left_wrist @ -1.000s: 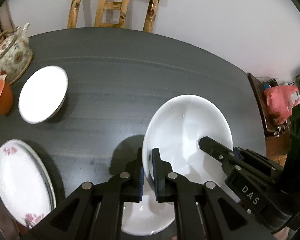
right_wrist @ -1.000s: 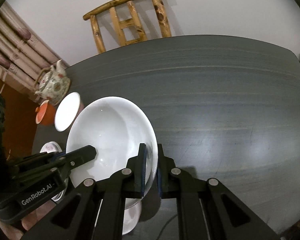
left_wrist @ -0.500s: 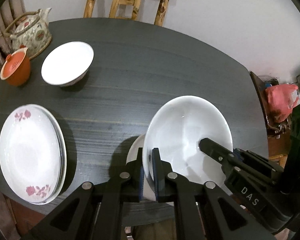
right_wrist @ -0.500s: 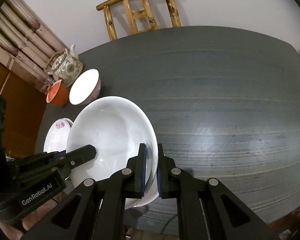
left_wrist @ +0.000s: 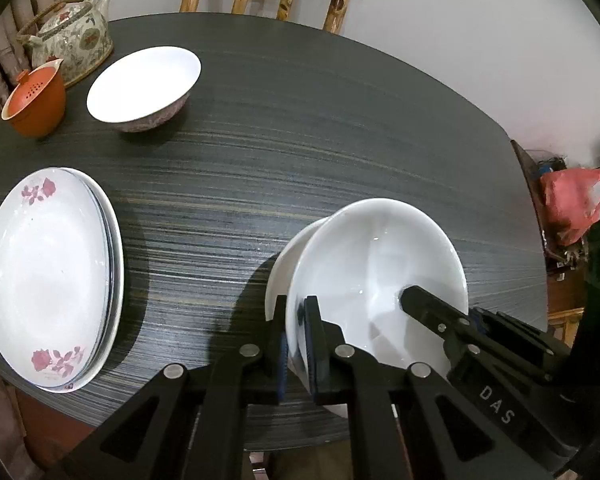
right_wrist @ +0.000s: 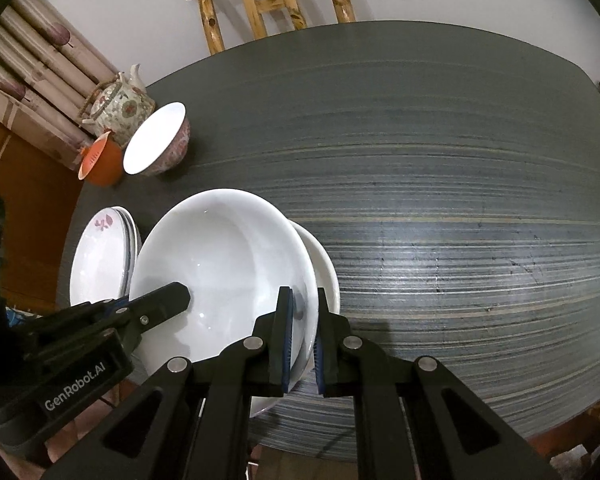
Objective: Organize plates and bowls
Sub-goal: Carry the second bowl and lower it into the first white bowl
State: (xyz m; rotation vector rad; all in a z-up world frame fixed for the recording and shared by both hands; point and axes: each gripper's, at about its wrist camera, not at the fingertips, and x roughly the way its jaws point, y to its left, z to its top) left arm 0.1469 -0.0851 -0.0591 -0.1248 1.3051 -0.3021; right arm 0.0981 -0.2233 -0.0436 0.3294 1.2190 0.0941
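On the left of the counter sit the flowered plates, and they have slid into view as the big white bowl came toward the near edge. The left tongs and right tongs each pinch its rim. It now hangs over a second white bowl, maybe touching, so stacking looks close.

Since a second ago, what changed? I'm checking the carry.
Both grippers carried the white bowl toward the table's near edge, over a second white bowl now visible beneath it. Unchanged: left gripper and right gripper clamp opposite rims; stacked floral plates and patterned bowl stayed put.
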